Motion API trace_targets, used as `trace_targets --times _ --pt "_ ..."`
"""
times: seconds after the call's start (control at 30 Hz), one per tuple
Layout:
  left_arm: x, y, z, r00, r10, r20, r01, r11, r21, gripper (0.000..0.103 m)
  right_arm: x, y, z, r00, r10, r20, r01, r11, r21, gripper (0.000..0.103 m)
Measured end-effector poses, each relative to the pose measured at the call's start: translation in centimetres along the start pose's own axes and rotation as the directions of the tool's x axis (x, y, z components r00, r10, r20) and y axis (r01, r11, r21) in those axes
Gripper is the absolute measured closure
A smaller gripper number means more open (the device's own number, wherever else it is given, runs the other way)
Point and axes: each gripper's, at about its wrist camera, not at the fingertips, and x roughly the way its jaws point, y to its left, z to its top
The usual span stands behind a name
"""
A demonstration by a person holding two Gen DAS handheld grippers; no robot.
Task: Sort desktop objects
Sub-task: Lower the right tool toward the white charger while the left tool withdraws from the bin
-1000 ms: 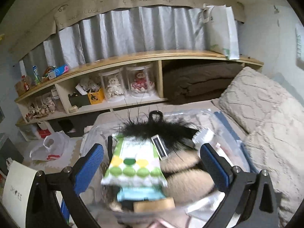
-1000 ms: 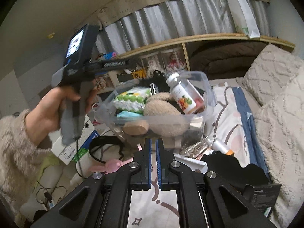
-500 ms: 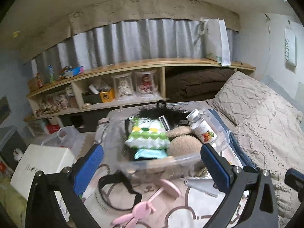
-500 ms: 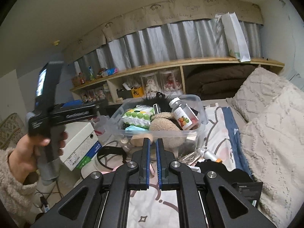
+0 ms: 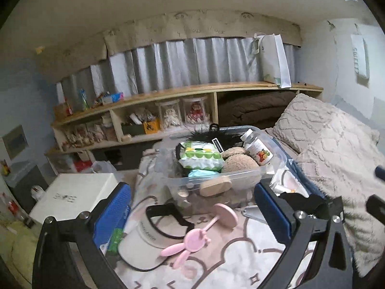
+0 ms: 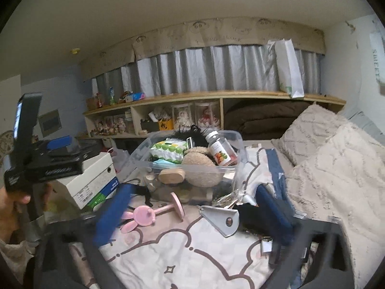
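Note:
A clear plastic bin (image 5: 240, 177) (image 6: 231, 171) stands on the patterned bed cover. It holds a green-dotted packet (image 5: 199, 155), a tan plush (image 6: 201, 166), a fruit-label bottle (image 5: 258, 145) and a black feathery piece (image 6: 192, 136). In front of it lie a pink rabbit-shaped stand (image 5: 192, 238) (image 6: 144, 214), a white visor (image 5: 146, 238) and a silver clip-like piece (image 6: 222, 219). My left gripper (image 5: 192, 207) is open, well back from the bin, and grips nothing. My right gripper (image 6: 192, 213) shows blurred; its jaws are opening wide, with no object gripped between them.
A white shoebox (image 5: 74, 195) (image 6: 93, 180) sits left of the bin. In the right wrist view a hand (image 6: 14, 204) holds the left gripper (image 6: 72, 155) at the far left. Knitted pillows (image 6: 336, 159) fill the right side. A wooden shelf (image 5: 182, 91) runs behind.
The left gripper has drawn back from over the bin, so the visor and pink stand now show. The right gripper's jaws went from shut to wide apart.

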Motion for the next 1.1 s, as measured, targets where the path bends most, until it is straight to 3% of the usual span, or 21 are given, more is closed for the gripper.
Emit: trace_targets --times 0.43,0.7,0.87,1.1 --pt "-4.1 2.9 -3.7 0.999 -0.009 0.045 0.012 0.997 -0.073 0.000 -3.7 -1.9 -2.9 0.990 -0.121 0.078 0.117 0.992 0.047 0.000" --pt "-4.1 3.2 -6.9 0.999 -0.023 0.033 0.027 0.990 -0.141 0.000 -3.3 -3.6 -5.8 0.984 -0.168 0.053 0.165 0.985 0.058 0.000" --pt "-3.3 2.3 -9.2 1.000 -0.001 0.013 0.003 0.991 -0.132 0.000 -3.0 -4.4 -7.9 0.984 -0.173 0.052 0.168 0.982 0.083 0.000" --pt "-1.5 2.3 -12.6 0.997 -0.043 -0.061 0.030 0.981 -0.192 0.000 -1.4 -4.7 -10.6 0.985 -0.169 -0.034 0.171 0.981 0.093 0.000"
